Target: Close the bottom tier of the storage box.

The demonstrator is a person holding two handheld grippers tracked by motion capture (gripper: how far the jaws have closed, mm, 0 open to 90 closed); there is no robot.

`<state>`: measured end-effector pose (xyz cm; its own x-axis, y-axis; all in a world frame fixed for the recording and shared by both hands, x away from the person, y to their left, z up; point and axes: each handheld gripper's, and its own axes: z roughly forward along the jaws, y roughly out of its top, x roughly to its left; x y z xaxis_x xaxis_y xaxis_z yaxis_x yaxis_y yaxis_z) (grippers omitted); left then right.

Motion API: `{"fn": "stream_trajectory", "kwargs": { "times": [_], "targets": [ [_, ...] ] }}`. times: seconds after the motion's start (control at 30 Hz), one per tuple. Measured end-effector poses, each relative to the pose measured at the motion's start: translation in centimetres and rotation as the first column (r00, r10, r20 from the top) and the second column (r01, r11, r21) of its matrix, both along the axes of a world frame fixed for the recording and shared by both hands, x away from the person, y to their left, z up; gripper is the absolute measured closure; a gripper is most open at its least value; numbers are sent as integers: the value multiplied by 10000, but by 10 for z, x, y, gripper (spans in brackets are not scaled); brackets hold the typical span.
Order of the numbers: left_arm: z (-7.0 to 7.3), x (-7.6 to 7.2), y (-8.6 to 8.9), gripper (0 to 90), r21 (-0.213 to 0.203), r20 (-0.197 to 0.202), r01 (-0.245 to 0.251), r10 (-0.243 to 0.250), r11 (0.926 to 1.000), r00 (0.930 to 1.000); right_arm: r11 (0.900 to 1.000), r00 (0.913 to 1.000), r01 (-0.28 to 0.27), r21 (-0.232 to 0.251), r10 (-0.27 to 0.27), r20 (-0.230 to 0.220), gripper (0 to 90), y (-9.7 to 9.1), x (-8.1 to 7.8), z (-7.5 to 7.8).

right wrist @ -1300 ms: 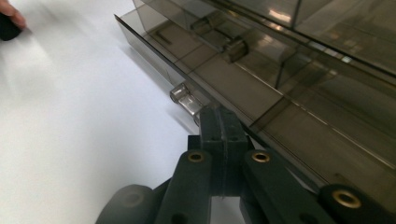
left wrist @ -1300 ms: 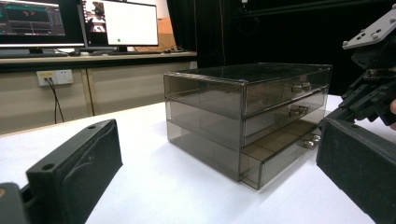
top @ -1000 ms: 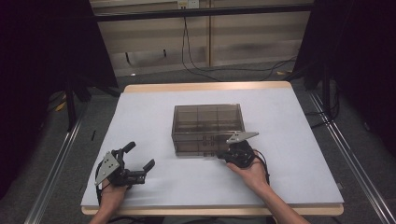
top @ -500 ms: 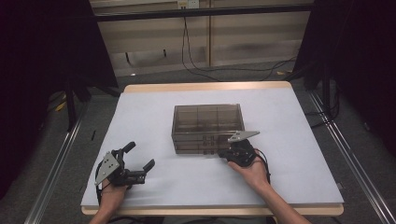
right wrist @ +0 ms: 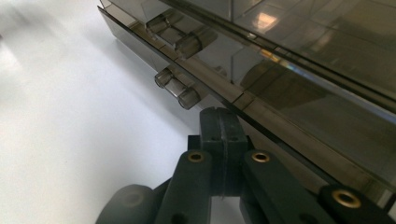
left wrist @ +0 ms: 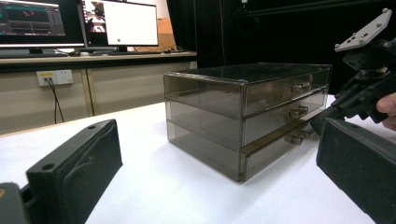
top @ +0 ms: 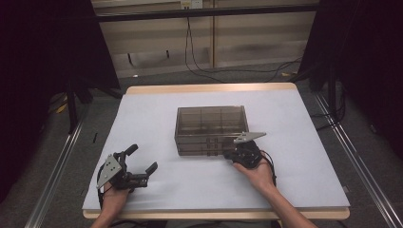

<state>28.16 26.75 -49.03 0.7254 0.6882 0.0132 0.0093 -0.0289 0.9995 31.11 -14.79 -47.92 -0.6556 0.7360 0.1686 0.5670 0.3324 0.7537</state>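
A smoky clear drawer box point(top: 211, 124) with three drawers stands in the middle of the white table. My right gripper point(top: 229, 154) is shut with nothing between its jaws, and its tip touches the front of the bottom drawer point(right wrist: 261, 116), to the right of that drawer's handle point(right wrist: 177, 88). In the left gripper view the bottom drawer point(left wrist: 275, 144) sticks out slightly past the two above it, with the right gripper point(left wrist: 323, 122) at its front. My left gripper point(top: 142, 157) rests open at the near left of the table, well away from the box, its jaws wide apart point(left wrist: 215, 186).
The white table top point(top: 304, 128) ends in a wooden edge at front and back. Cables trail on the floor behind the table. Monitors point(left wrist: 119, 23) stand on a bench past the far side.
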Motion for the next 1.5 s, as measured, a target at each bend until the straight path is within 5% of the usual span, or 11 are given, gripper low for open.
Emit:
{"fn": "stream_trajectory", "kwargs": {
  "times": [0.8, 0.97, 1.17, 1.5],
  "targets": [
    [0, 0, 0, 0, -5, -10, 1, -1, 10000, 10000, 9993, 9990, 379, -62, -377, 240, 900, -6, 3, 3],
    [0, 0, 0, 0, -9, -7, -3, 3, 10000, 10000, 9978, 9989, -138, 641, 108, 467, 900, -12, -2, 8],
    [0, 0, 0, 0, 3, -3, -5, 5, 10000, 10000, 9944, 9969, -337, 999, 264, 736, 689, -16, -17, 16],
    [0, 0, 0, 0, 24, 5, 10, -10, 10000, 10000, 9925, 9967, 137, 1215, -232, 772, 389, -35, -34, 25]
  ]
}}
